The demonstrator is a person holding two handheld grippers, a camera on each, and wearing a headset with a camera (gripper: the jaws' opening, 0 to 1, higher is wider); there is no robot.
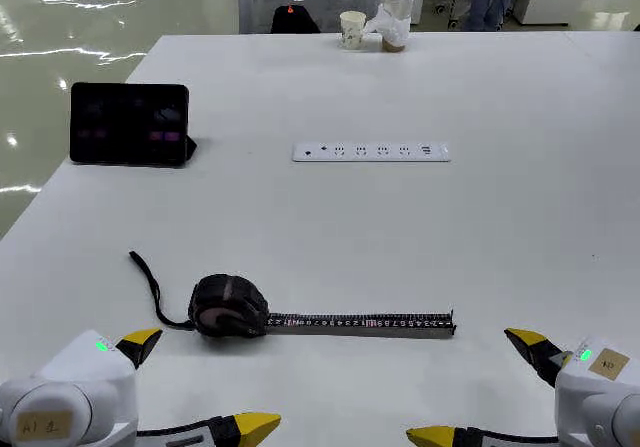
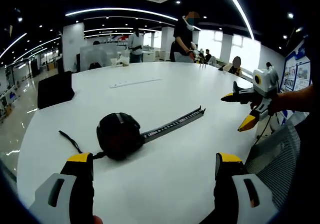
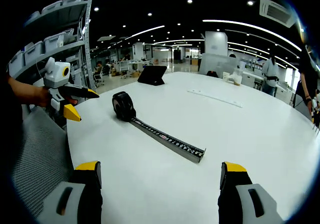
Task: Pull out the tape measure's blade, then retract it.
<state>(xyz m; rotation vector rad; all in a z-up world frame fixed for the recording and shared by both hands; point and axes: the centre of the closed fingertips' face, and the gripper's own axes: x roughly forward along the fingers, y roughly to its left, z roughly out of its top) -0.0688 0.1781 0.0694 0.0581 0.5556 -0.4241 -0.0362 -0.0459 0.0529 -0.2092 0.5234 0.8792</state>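
At the near edge, left gripper [image 1: 198, 385]: jaws are held wide apart, nothing gripped, just short of the tape measure.
Right gripper [image 1: 478, 387]: jaws are likewise spread, nothing gripped, near the blade's tip.
Tape measure [image 1: 228, 306]: its black case is laid on the white table [image 1: 520, 217], just beyond the grippers.
Blade [image 1: 360, 321]: is seen drawn out flat, rightward from the case.
Strap [image 1: 150, 285]: is trailed leftward from the case.
Power strip [image 1: 371, 151]: is set farther back, mid-table.
Tablet [image 1: 129, 123]: is propped at the far left.
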